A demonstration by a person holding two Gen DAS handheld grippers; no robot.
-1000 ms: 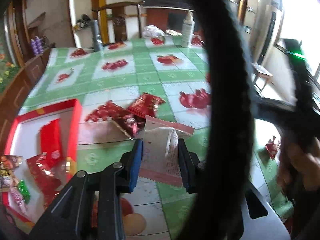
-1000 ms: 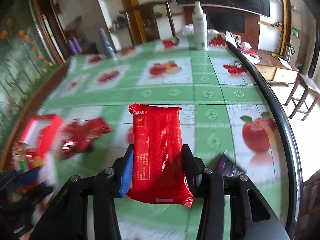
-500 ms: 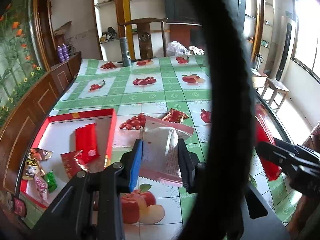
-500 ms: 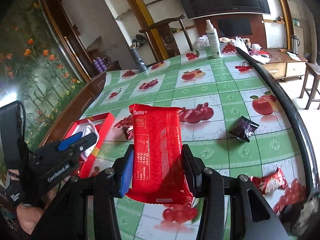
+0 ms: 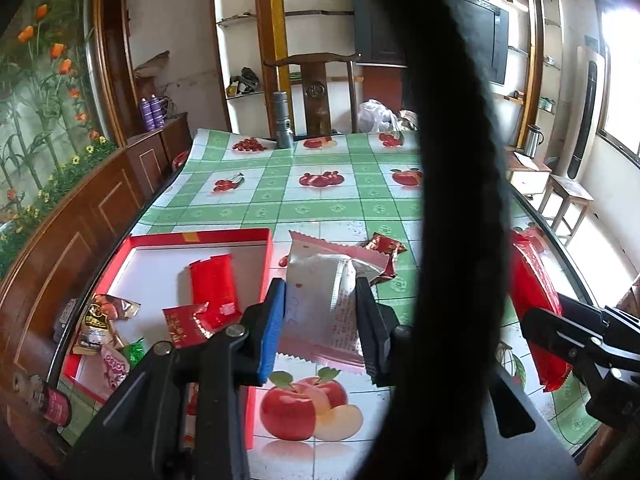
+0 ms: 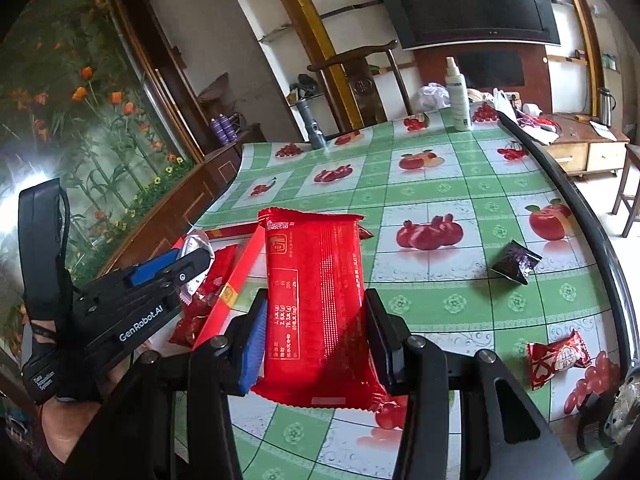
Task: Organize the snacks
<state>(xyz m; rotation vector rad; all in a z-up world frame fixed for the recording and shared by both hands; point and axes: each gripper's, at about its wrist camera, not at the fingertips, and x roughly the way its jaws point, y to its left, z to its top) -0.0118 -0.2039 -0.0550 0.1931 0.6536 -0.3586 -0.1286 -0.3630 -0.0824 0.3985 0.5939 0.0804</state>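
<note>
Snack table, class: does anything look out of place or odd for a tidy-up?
Yes. A dark purple packet, a red-and-white candy and a small red packet lie loose on the tablecloth, outside the red box. A black strap blocks the left wrist view.

A lived-in family room in a home.

A green-and-white checked fruit-print oilcloth (image 6: 448, 300) covers the surface, a carved dark wooden chair (image 5: 316, 92) stands behind it, and a large black flat television (image 6: 476, 0) hangs on the wall above a low wooden cabinet (image 6: 576, 152), beside a painted mural of orange flowers (image 6: 80, 112) and open wall shelves (image 5: 240, 60).
</note>
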